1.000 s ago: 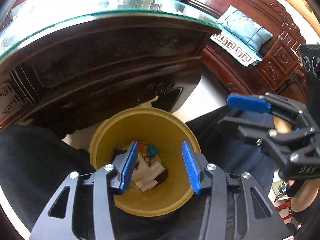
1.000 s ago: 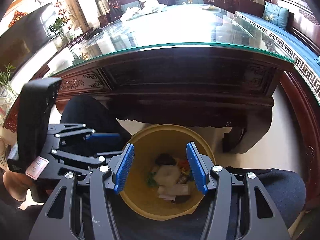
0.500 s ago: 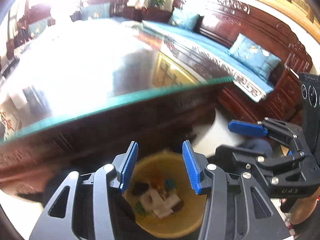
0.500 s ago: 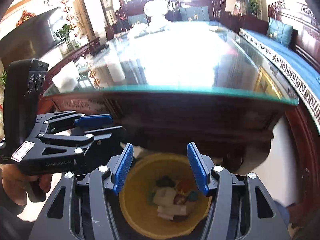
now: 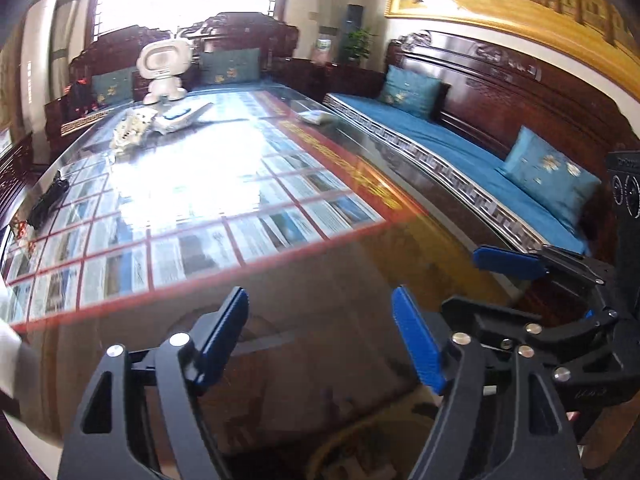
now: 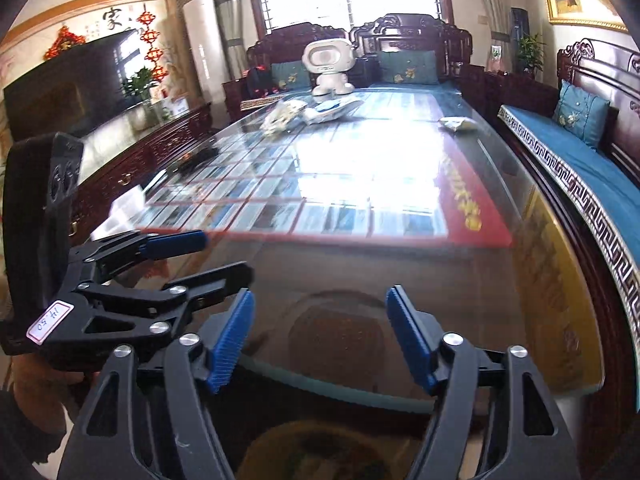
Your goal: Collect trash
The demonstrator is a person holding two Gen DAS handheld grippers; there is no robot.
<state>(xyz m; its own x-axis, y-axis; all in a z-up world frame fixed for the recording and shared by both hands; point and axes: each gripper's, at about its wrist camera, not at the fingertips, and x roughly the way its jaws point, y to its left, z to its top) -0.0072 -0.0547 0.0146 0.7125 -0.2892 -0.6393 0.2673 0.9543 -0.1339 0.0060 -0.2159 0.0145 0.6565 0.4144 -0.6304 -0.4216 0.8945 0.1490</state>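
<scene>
My left gripper [image 5: 320, 308] is open and empty, raised above the near edge of the glass-topped table [image 5: 208, 184]. My right gripper [image 6: 320, 308] is open and empty beside it; it also shows in the left wrist view [image 5: 508, 262], and the left gripper shows in the right wrist view [image 6: 180, 240]. The yellow trash bin [image 6: 304, 448] with trash inside is low under the table edge, also seen through the glass [image 5: 360, 448]. On the far table lie a crumpled wrapper [image 5: 130, 128], a white and blue packet [image 5: 180, 118] and a small packet [image 6: 456, 123] at the right edge.
A white robot figure [image 6: 328, 64] stands at the table's far end. A dark flat item [image 5: 48, 196] lies at the left edge. A carved wooden sofa with blue cushions [image 5: 480, 152] runs along the right. A TV cabinet [image 6: 132, 156] is on the left.
Both grippers rose from over the bin to above the table edge and tilted up. The view now looks along the tabletop. Both stayed open.
</scene>
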